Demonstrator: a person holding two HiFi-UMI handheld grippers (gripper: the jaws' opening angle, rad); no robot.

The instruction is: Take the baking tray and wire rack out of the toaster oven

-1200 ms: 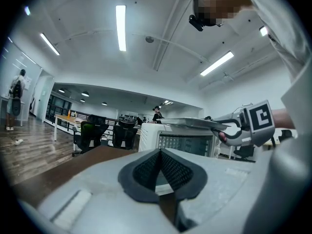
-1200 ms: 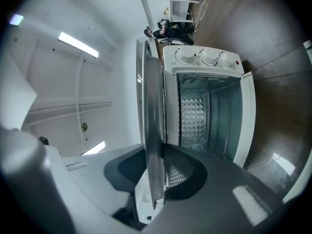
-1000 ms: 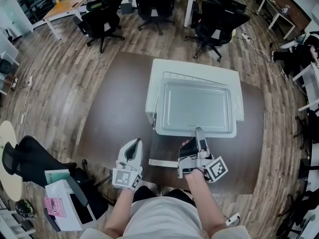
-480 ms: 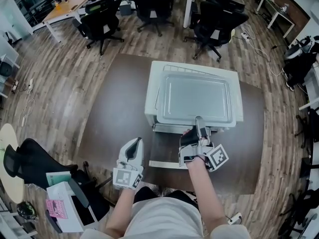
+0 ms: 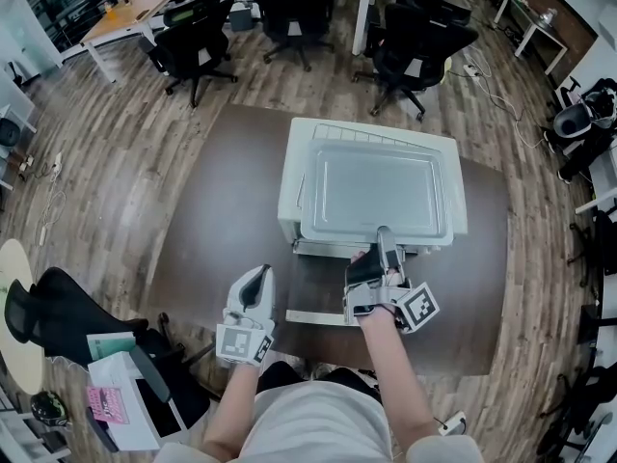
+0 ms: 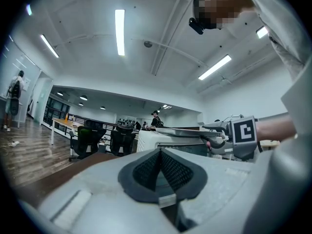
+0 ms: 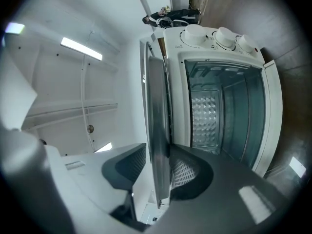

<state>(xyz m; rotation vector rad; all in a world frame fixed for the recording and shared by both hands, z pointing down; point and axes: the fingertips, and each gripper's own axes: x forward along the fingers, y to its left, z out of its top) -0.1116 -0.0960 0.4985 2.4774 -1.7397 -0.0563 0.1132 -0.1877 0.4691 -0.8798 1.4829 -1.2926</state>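
right tool (image 7: pixel 157 157): jaws just been opening, tray (image 5: pixel 378 196) rim loose between | left tool (image 6: pixel 160 165): clenched, empty | tip: back straight out, don't nudge it

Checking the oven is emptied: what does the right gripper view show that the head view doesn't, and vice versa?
Right gripper view only: the toaster oven's open cavity, no tray or rack seen inside, and its knobs. Head view only: the wire rack's far edge beyond the baking tray, the left gripper. Both: the baking tray atop the oven, its rim between the right gripper's jaws, which have just been opening.
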